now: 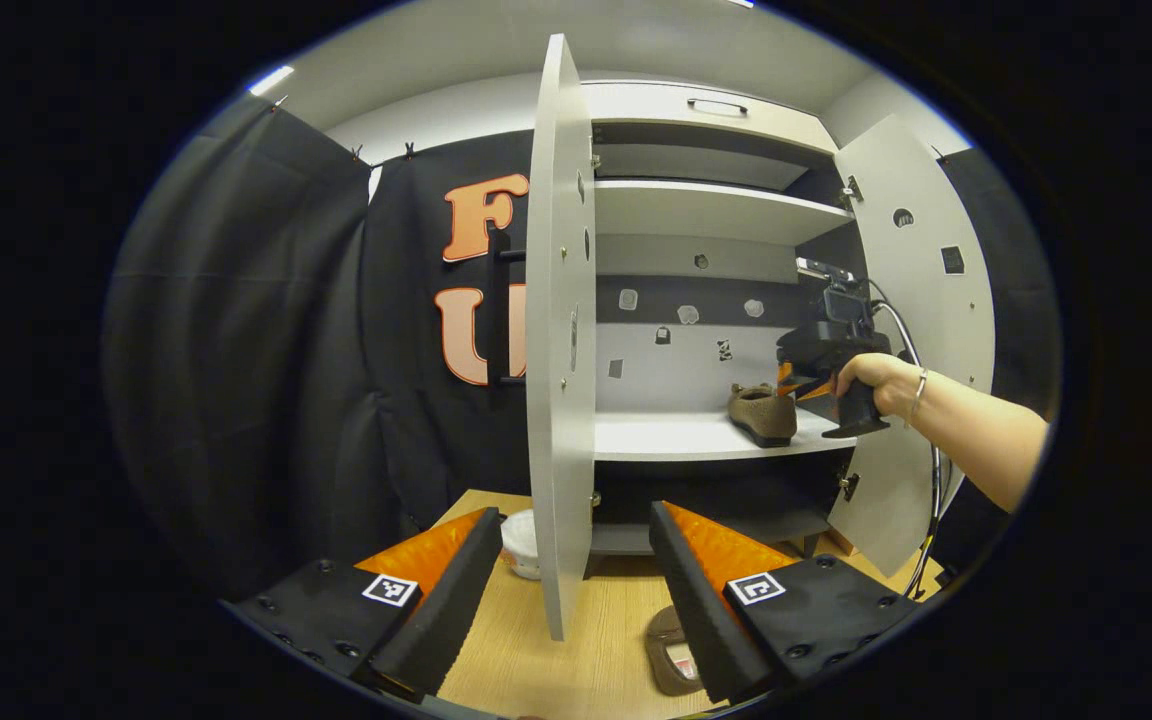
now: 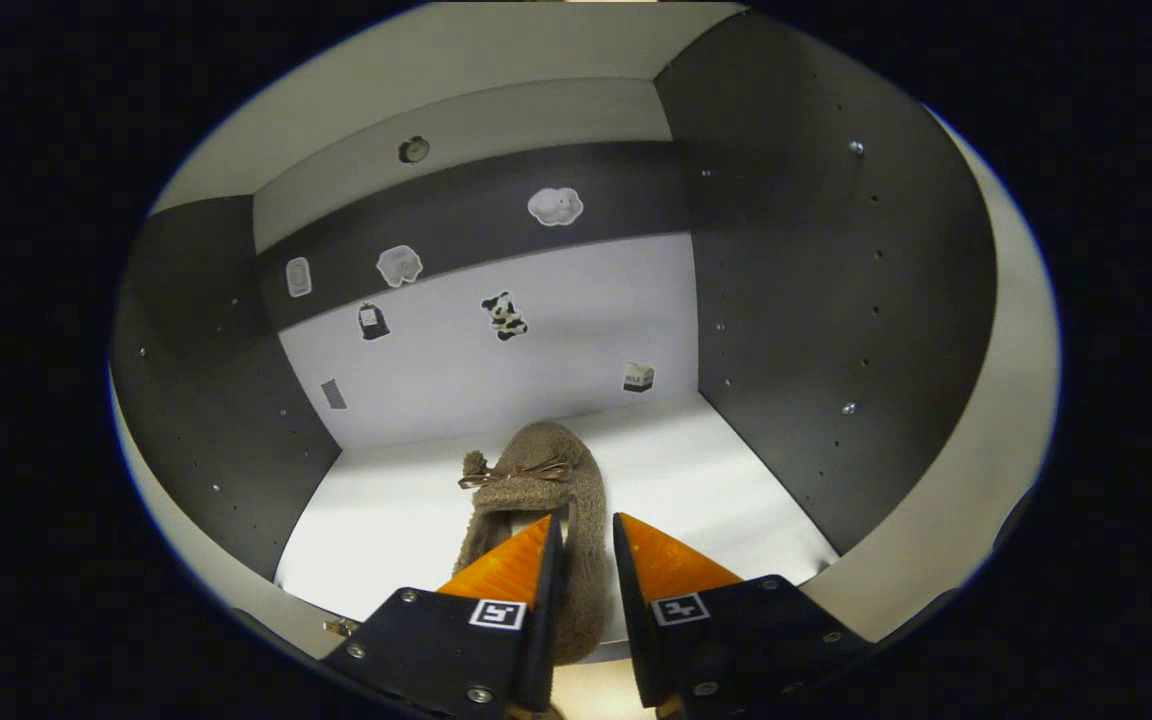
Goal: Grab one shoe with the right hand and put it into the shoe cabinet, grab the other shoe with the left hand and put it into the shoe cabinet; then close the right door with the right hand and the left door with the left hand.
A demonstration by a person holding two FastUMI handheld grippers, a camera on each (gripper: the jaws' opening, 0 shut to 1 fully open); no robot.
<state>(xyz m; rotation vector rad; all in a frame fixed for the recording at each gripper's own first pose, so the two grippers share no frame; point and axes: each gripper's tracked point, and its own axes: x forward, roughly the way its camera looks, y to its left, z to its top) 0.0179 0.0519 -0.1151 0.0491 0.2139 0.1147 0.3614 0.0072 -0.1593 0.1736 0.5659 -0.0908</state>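
Brown shoe [image 2: 536,500] is resting on the cabinet shelf [image 2: 716,480]; we are seeing our right gripper [image 2: 584,570] pinching its heel wall (toe pointing twelve o'clock), release pending.

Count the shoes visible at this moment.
2. One brown shoe sits on the cabinet shelf, pinched between the right gripper fingers; the other shoe lies on the wooden floor below the left gripper.

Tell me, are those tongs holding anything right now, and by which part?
The right tongs pinch the brown shoe by the side wall near its heel, as it rests on the cabinet shelf. The left tongs are open and hold nothing.
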